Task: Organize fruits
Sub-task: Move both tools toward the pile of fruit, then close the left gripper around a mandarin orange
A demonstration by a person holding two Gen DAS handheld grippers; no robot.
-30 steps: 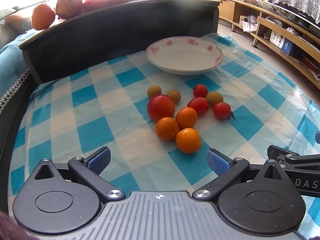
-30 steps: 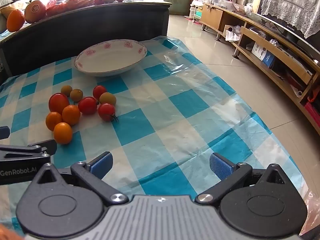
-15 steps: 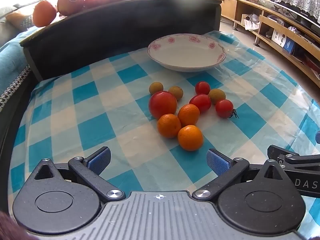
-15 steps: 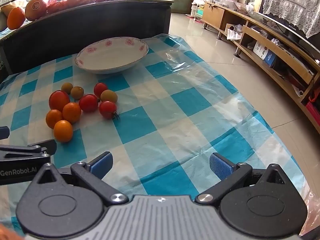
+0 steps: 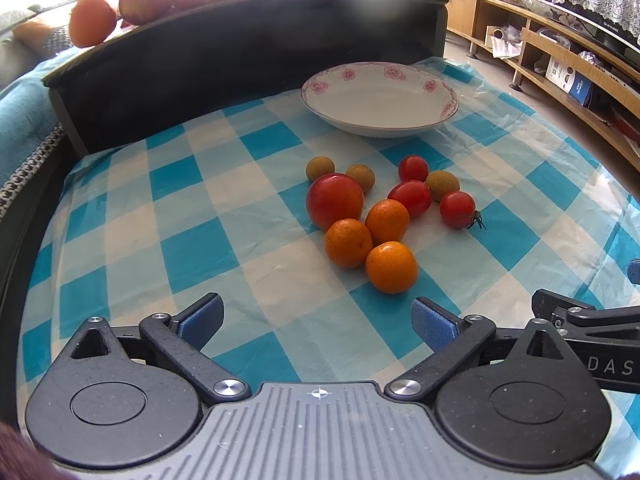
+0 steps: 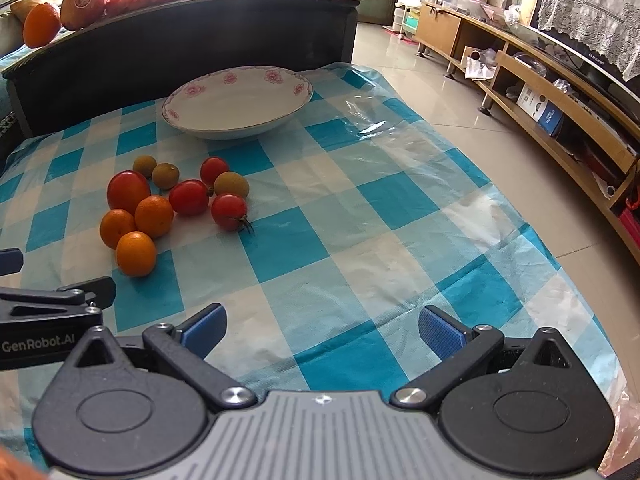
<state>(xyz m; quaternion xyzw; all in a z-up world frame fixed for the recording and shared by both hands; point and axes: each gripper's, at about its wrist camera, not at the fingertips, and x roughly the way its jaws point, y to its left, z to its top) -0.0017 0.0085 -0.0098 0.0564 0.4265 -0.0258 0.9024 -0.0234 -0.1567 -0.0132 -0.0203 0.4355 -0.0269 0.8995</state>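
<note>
A: Looking past the left gripper (image 5: 316, 316), I'm seeing its blue pads spread wide with nothing between them, hovering above the checked tablecloth (image 5: 192, 240). Against the pictures from a second ago the fruit is sitting larger and lower in that view, so the gripper is closing in on the cluster.

B: Is the right gripper (image 6: 322, 326) doing the same?

A: It is holding its jaws apart too, and gripping nothing, over bare cloth to the right of the fruit. It is creeping forward only slightly. The left gripper's side is showing at the left edge of its view.

B: What is lying closest?

A: The nearest orange (image 5: 391, 267) is lying just ahead of the left gripper, a little right of its centre line. Two more oranges (image 5: 347, 242) are touching it from behind, and the big tomato (image 5: 334, 200) is pressing against those. The small tomatoes (image 5: 457, 209) and the brownish round fruits (image 5: 441, 185) are sitting just beyond, some touching, some a little apart.

B: And farther on?

A: The flowered bowl (image 5: 436, 114) is standing empty at the far side of the cloth, well apart from the cluster. So, as I judge it, no fruit is sorted yet; the approach is only beginning, and the nearest orange is looking like the first pick. Other fruit is resting on the dark ledge (image 5: 240, 4) behind.
</note>
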